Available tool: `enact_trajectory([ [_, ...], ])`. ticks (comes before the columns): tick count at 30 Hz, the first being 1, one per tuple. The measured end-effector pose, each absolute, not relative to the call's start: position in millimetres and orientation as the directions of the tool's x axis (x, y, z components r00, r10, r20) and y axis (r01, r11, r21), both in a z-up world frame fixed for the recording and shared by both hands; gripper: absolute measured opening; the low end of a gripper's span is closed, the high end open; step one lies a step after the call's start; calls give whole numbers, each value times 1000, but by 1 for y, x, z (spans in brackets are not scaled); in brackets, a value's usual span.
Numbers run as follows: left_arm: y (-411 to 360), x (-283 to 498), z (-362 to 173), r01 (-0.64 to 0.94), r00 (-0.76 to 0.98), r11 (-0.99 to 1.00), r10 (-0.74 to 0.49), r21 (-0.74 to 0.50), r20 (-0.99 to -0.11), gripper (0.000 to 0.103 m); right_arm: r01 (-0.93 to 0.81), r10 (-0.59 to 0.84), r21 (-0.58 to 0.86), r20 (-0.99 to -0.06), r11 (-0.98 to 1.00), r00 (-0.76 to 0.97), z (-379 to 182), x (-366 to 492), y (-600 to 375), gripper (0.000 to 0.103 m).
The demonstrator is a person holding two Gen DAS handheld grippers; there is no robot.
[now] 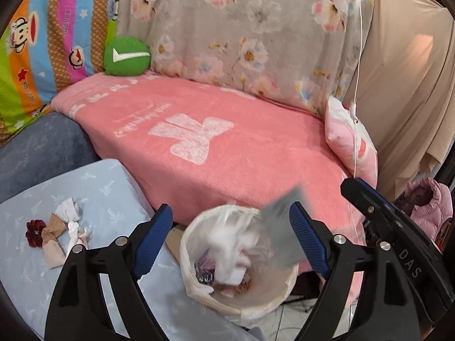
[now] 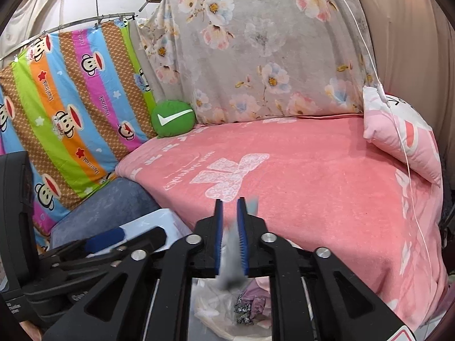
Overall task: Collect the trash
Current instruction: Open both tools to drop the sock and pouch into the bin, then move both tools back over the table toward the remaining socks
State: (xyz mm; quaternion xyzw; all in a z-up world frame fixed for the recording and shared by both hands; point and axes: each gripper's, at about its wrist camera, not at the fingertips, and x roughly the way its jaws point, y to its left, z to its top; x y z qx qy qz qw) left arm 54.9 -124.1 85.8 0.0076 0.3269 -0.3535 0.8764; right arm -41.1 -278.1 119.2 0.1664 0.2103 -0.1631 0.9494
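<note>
A bag-lined waste bin (image 1: 196,281) stands on the floor before the pink sofa and holds wrappers and tissue. A blurred white tissue (image 1: 227,247) hangs or falls over the bin between the fingers of my open left gripper (image 1: 231,241). My right gripper (image 2: 229,207), seen in the left wrist view at the right (image 1: 366,196), has its jaws nearly together around a blurred grey scrap (image 2: 231,267) (image 1: 281,224) above the bin (image 2: 216,312). More crumpled trash (image 1: 61,233) lies on the light blue cushion (image 1: 93,187) at the left.
The pink blanket (image 1: 227,147) covers the sofa seat, with a green round pillow (image 1: 126,55), a pink pillow (image 1: 352,139) and floral cover (image 1: 241,28) behind. A thin white cord (image 1: 359,56) hangs at the right. A pink jacket (image 1: 429,207) lies far right.
</note>
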Motion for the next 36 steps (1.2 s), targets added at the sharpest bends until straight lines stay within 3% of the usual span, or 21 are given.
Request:
enact_trajectory([
  [11, -113, 63, 85, 594, 560, 777, -586, -208, -585, 80, 359, -219, 247, -456, 900, 863, 120, -34, -267, 32],
  [36, -37, 81, 69, 467, 626, 854, -502, -228, -597, 80, 234, -99, 216, -497, 948, 862, 110, 0, -194, 34],
])
